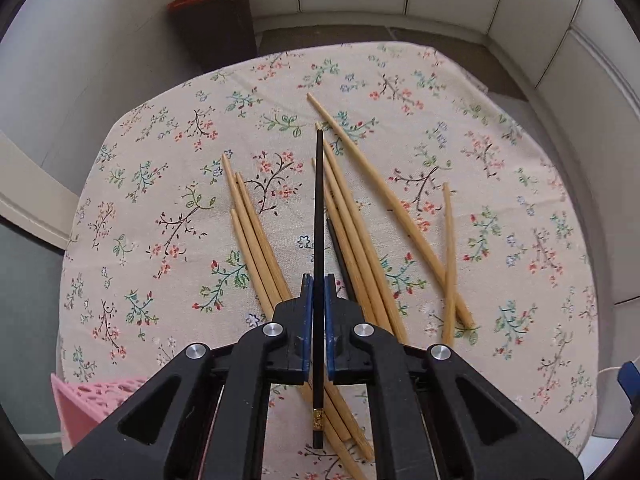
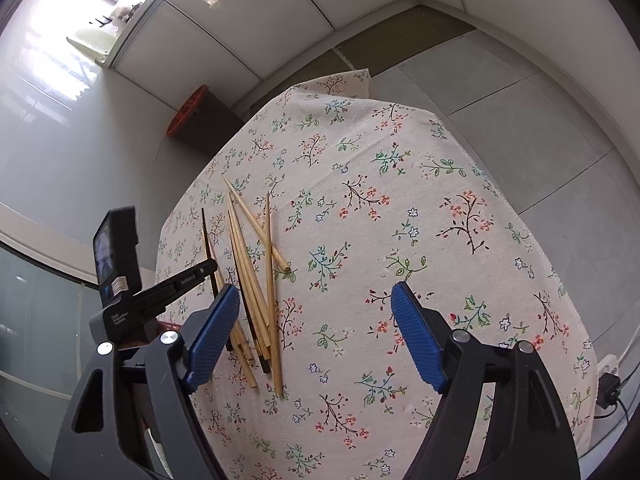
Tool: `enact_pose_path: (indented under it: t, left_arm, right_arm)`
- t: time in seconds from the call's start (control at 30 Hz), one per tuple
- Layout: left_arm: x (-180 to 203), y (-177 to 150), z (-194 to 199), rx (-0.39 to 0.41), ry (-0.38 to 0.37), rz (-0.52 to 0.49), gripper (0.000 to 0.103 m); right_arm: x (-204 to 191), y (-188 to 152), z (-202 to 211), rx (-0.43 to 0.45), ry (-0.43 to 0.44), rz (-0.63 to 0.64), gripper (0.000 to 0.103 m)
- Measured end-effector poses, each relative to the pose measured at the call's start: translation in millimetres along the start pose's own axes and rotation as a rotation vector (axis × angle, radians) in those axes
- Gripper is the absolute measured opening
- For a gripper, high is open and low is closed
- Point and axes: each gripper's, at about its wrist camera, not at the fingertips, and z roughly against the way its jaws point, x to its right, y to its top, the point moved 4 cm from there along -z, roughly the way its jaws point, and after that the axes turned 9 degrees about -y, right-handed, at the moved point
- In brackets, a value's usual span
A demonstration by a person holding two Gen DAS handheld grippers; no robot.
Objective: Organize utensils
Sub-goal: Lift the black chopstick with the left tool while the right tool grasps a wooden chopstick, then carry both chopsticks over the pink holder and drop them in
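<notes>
left wrist: I'm looking steeply down, close over the chopsticks (image 1: 360, 240) | right wrist: I'm facing down from farther right | both are sharing the floral tablecloth (image 2: 400, 200), left gripper (image 2: 208, 270)

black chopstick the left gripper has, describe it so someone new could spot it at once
On the floral tablecloth lies a scatter of pale bamboo chopsticks. Above them, the left gripper is shut on the black chopstick, which runs lengthwise between its blue fingers. It alone is lifted, and it has a small gold band near its thick end.
</notes>
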Motion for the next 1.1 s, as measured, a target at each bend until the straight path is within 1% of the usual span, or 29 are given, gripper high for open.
enact_pose_path:
  t: [0.07, 0.13, 0.17, 0.23, 0.27, 0.3, 0.33, 0.37, 0.43, 0.5, 0.57, 0.67, 0.77, 0.87, 0.97, 1.1]
  left_arm:
    - [2, -9, 23, 0.062, -0.05, 0.013, 0.004]
    - [2, -21, 49, 0.125, -0.114, 0.035, 0.004]
    - [4, -28, 64, 0.161, -0.146, 0.043, 0.004]
    - [6, -40, 93, 0.228, -0.185, 0.054, 0.004]
    - [5, -47, 107, 0.262, -0.202, 0.052, 0.004]
    - [7, -46, 116, 0.29, -0.207, 0.044, 0.004]
    - [6, -51, 125, 0.307, -0.21, 0.042, 0.004]
    - [4, -56, 133, 0.321, -0.227, 0.055, 0.004]
    - [-4, -62, 149, 0.343, -0.272, 0.074, 0.004]
    - [-9, -70, 165, 0.368, -0.279, 0.066, 0.004]
    - [-14, -75, 179, 0.401, -0.282, 0.056, 0.004]
    - [-22, -80, 193, 0.425, -0.308, 0.063, 0.004]
    - [-26, -80, 197, 0.439, -0.315, 0.053, 0.004]
    - [-29, -77, 197, 0.45, -0.32, 0.04, 0.004]
    - [-29, -78, 199, 0.454, -0.34, 0.034, 0.004]
    - [-30, -79, 203, 0.462, -0.369, 0.029, 0.004]
  right_arm:
    - [-5, -1, -4, -0.007, -0.006, 0.02, 0.069]
    - [-12, -3, -10, -0.022, -0.011, 0.045, 0.059]
    - [-16, -5, -15, -0.036, -0.01, 0.056, 0.056]
    - [-27, -7, -30, -0.084, -0.001, 0.08, 0.048]
    - [-32, -8, -39, -0.109, -0.001, 0.09, 0.047]
    - [-38, -9, -49, -0.132, -0.005, 0.099, 0.045]
    - [-44, -10, -58, -0.151, -0.011, 0.111, 0.042]
    - [-50, -10, -68, -0.168, -0.017, 0.126, 0.04]
    - [-64, -11, -87, -0.207, -0.022, 0.164, 0.032]
    - [-74, -8, -101, -0.22, -0.053, 0.204, 0.03]
    - [-79, -5, -116, -0.231, -0.083, 0.218, 0.03]
    - [-84, -2, -132, -0.273, -0.048, 0.193, 0.027]
    - [-90, -2, -142, -0.259, -0.097, 0.223, 0.024]
    - [-92, -4, -151, -0.257, -0.128, 0.242, 0.01]
    - [-94, -8, -144, -0.247, -0.149, 0.257, 0.008]
    - [-100, 6, -106, -0.129, -0.109, 0.258, 0.008]
